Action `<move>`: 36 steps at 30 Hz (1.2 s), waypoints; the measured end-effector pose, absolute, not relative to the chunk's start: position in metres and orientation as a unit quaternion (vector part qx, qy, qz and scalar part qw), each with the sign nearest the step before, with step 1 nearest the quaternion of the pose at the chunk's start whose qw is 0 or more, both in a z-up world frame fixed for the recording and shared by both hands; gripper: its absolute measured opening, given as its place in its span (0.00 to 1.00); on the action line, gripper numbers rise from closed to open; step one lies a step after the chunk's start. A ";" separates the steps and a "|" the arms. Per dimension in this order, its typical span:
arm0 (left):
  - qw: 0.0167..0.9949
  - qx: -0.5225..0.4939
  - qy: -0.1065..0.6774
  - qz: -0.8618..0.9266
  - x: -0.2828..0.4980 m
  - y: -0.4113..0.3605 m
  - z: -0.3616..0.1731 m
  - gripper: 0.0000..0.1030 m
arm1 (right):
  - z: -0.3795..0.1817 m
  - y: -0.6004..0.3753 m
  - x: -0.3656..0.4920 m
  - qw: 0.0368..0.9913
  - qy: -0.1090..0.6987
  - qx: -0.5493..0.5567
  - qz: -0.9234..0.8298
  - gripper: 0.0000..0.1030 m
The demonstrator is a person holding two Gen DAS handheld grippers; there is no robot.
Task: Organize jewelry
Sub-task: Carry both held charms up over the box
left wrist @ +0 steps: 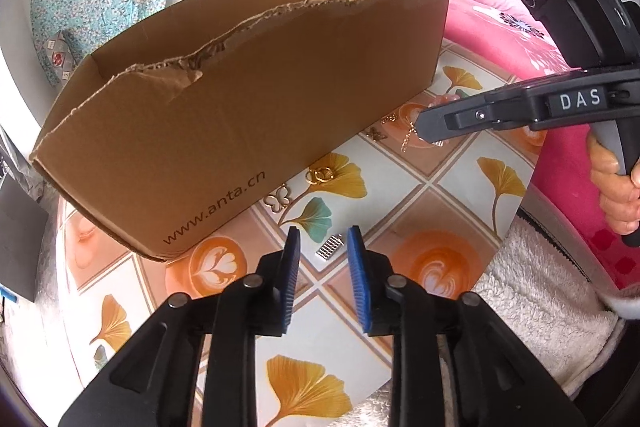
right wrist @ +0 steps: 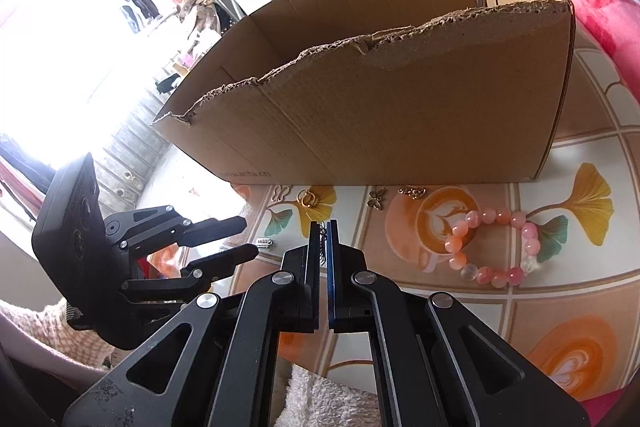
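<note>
The right gripper [right wrist: 323,227] is squeezing a thin chain [right wrist: 322,243], ready to go in the box [right wrist: 400,131]. The left gripper [left wrist: 323,241] is hanging open over a small clip [left wrist: 329,247] on the table [left wrist: 460,171], likely to grab it next.

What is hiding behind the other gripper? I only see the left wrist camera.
Observer: A pink bead bracelet, lying on the table to the right of the right gripper.
Operator: Does it touch the box?
Observer: No, it lies apart from the box, over a coffee-cup print.
Operator: How is the gripper's chain held?
Observer: The chain is pinched between the shut pads, with links showing in the slit.
</note>
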State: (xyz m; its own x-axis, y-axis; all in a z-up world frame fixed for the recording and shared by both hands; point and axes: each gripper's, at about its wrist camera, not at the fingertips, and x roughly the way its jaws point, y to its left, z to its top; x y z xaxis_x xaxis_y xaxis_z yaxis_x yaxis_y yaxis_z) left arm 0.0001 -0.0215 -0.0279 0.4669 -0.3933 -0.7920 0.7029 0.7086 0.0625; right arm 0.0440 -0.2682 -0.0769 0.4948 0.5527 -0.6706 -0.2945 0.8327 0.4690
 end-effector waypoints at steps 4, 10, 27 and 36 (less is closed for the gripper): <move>0.812 0.190 0.422 -0.355 0.013 -0.020 -0.034 0.23 | -0.079 -0.271 0.046 0.851 0.438 0.151 0.247 0.01; 0.797 0.204 0.430 -0.371 0.008 -0.027 -0.031 0.19 | -0.082 -0.274 0.046 0.850 0.439 0.156 0.246 0.01; 0.798 0.237 0.443 -0.334 0.007 -0.061 -0.032 0.04 | -0.082 -0.280 0.046 0.849 0.434 0.161 0.255 0.01; 0.815 0.203 0.434 -0.326 0.005 -0.045 -0.021 0.04 | -0.069 -0.276 0.037 0.856 0.420 0.154 0.260 0.01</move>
